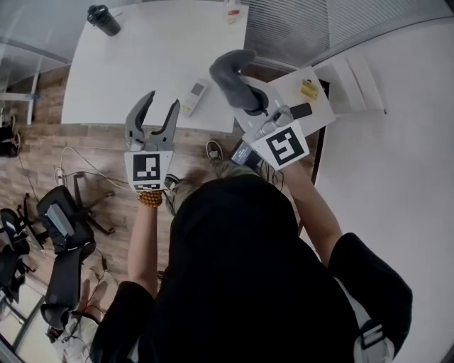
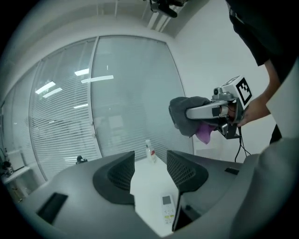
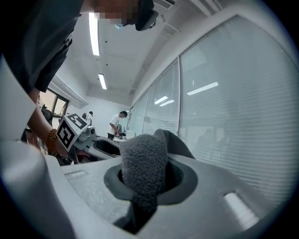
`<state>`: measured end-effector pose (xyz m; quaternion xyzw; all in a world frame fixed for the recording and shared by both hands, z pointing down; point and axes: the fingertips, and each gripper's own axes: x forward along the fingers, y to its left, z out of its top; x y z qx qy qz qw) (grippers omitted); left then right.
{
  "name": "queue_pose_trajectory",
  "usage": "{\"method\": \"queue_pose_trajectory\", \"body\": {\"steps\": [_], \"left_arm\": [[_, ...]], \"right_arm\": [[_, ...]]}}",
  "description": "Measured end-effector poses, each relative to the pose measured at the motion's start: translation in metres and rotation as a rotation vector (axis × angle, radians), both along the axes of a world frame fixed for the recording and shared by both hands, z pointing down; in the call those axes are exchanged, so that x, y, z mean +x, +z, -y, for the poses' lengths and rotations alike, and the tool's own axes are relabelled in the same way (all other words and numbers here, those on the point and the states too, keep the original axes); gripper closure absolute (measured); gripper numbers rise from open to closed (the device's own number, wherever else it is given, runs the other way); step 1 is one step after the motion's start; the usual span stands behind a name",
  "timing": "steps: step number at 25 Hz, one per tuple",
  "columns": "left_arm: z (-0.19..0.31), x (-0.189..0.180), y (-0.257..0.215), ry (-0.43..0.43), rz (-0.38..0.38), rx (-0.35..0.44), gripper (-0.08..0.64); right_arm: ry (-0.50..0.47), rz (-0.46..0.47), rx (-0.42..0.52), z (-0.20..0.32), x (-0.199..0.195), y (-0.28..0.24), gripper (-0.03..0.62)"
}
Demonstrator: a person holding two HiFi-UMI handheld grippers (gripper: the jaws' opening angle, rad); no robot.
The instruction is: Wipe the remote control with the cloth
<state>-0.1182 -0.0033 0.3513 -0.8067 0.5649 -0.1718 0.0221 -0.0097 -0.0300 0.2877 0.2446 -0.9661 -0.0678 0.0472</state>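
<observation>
A white remote control lies near the front edge of the white table; it also shows between the jaws in the left gripper view. My left gripper hangs open in the air just short of the table edge, left of the remote, holding nothing. My right gripper is raised to the right of the remote and is shut on a grey cloth. The fluffy cloth bulges from between its jaws. In the left gripper view the right gripper with the cloth is high at the right.
A dark bottle lies at the table's far left corner and a small white bottle stands at its far edge. A white side stand with yellow items is at the right. Black office chairs stand on the wooden floor at left.
</observation>
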Motion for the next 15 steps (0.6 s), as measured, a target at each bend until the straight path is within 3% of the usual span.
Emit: {"method": "queue_pose_trajectory", "body": {"steps": [5,9,15], "left_arm": [[-0.013,0.014,-0.067,-0.057,-0.067,0.103,0.335],[-0.02,0.018,-0.105,-0.056,-0.054,0.165,0.339],[-0.033,0.025,-0.167,-0.053,-0.034,0.341,0.372]], "right_arm": [[0.029,0.057,0.101,-0.016,0.005,-0.055,0.538],[0.036,0.098,0.155,-0.026,0.007,-0.093,0.538],[0.042,0.18,0.254,-0.044,0.018,-0.153,0.538]]}}
